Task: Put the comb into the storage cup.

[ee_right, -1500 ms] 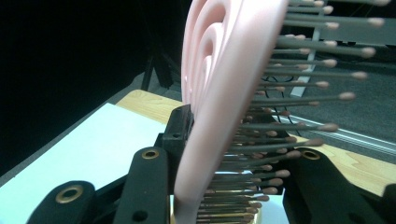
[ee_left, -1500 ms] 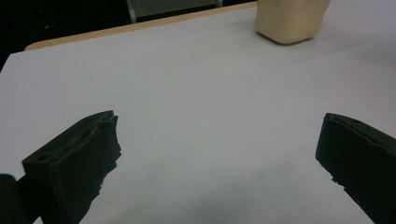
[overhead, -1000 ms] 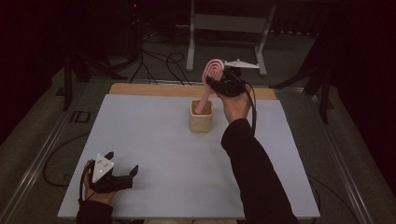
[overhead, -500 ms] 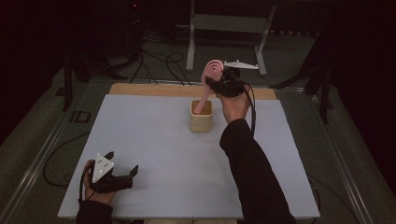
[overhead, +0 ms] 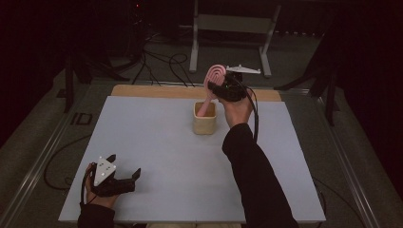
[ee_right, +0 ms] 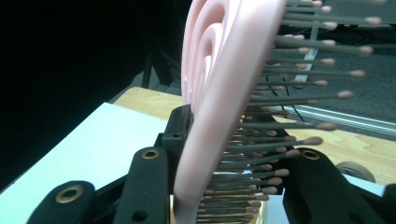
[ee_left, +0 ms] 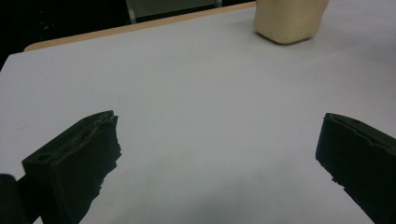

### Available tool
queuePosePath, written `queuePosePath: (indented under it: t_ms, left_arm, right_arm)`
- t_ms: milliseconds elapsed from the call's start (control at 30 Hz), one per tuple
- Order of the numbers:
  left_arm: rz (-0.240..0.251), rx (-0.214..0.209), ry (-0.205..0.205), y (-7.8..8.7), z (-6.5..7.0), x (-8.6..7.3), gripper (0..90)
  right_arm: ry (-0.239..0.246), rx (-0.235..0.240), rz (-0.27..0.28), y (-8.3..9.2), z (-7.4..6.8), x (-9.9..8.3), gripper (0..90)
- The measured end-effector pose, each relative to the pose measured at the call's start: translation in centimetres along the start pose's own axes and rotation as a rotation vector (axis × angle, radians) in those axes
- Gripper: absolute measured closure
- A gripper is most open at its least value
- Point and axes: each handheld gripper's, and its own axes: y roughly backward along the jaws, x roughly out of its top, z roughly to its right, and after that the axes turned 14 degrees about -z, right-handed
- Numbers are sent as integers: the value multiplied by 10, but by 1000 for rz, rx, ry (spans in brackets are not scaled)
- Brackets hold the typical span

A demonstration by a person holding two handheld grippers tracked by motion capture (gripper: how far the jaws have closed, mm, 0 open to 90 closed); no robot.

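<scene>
We find the right gripper [overhead: 219, 86] near the middle of the tabletop's far edge, clamped on a pink hairbrush [overhead: 212, 85]; in the right gripper view the jaws press on the brush head [ee_right: 219, 93] from both sides, the bristles [ee_right: 299, 84] pointing to one side. The brush stands handle-down, tilted, its handle inside a small beige cup [overhead: 205, 121] that sits on the white tabletop [overhead: 157, 156] just short of the far edge; we cannot tell whether the handle tip rests on the cup's bottom. The left gripper [overhead: 124, 176] lies at the near left corner, its jaws wide apart with nothing between them; the cup [ee_left: 289, 21] is well away from it. We judge the step in hand to be standing the brush in the cup; the next move calls for a gentle release, lest the tilted brush tip the light cup, then a clear retreat upward.
</scene>
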Motion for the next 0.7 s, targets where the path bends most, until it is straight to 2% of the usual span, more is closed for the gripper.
queuePosePath:
  t_ms: [700]
  left_arm:
    - [-1,1,-1,0,0,0,1]
  right_arm:
    - [-1,9,-43,-19,-2,-16,635]
